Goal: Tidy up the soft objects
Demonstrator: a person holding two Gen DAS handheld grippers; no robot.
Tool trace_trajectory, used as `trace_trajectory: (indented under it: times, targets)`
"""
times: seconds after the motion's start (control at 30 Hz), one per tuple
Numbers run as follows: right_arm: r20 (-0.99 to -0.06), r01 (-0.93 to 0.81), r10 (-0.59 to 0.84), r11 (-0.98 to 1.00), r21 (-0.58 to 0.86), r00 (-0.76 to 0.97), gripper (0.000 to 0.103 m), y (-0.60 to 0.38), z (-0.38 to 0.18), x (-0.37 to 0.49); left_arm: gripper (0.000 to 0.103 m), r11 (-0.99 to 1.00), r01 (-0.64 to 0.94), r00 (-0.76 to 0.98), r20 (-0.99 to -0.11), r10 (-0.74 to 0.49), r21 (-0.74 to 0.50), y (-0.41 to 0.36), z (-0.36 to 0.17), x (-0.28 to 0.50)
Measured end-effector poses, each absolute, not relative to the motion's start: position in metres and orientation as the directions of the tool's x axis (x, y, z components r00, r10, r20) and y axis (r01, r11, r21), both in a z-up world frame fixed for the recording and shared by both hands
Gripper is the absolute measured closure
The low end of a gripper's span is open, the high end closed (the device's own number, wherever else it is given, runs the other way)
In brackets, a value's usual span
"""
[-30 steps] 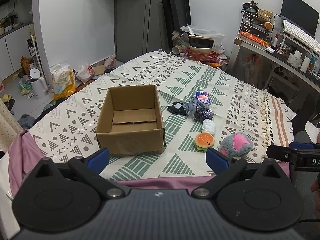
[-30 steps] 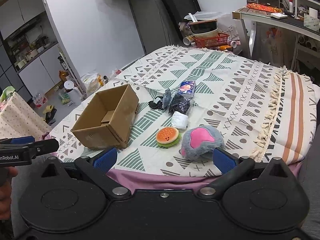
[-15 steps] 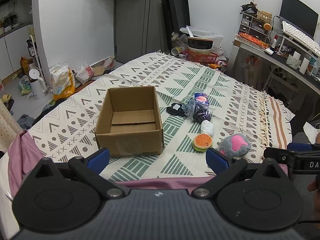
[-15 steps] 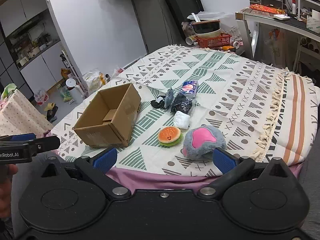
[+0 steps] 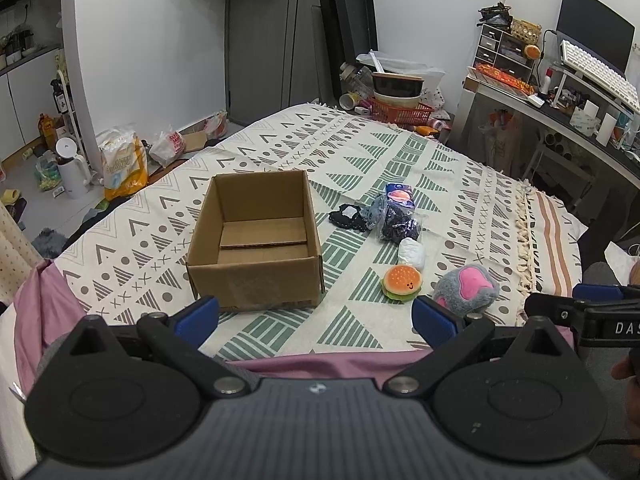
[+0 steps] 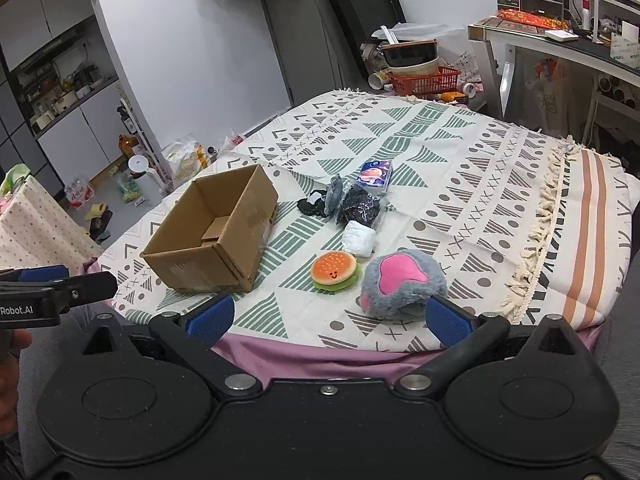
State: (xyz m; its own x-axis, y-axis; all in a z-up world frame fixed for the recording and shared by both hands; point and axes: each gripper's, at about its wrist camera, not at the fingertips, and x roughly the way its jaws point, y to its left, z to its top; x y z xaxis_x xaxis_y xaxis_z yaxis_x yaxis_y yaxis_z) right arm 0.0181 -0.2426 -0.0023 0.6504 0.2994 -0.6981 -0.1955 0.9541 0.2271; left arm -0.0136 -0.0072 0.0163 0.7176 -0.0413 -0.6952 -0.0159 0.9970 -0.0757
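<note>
The cardboard box [image 5: 256, 240] sits empty on the patterned bedspread [image 5: 460, 168], soft toys including a burger plush [image 5: 401, 282] lying right of it, while both grippers [image 5: 316, 314] [image 6: 326, 314] gape wide, holding nothing.

Far beyond the jaws, an orange plastic basket [image 5: 402, 111] sits on the floor with stacked bowls [image 5: 396, 89] on it. To the right stands a desk [image 5: 560, 120] bearing a white keyboard [image 5: 596, 74] and a dark monitor [image 5: 594, 42]. Off left, a white kettle [image 5: 72, 168] and a yellow bag [image 5: 124, 164].
</note>
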Motion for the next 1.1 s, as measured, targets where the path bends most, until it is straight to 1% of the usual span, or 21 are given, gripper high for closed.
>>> trace_trajectory:
  times: [0.8, 1.1]
  targets:
    - [-0.7, -0.172, 0.284, 0.958, 0.229, 0.656, 0.0, -0.257, -0.002, 0.02, 0.001, 0.996, 0.021, 0.728, -0.681, -0.078, -0.091, -0.025, 0.009, 0.001]
    - [-0.68, -0.134, 0.259, 0.963, 0.232, 0.686, 0.0, -0.279, -0.001, 0.029, 0.002, 0.993, 0.046, 0.739, -0.665, -0.107, -0.109, -0.035, 0.007, 0.013]
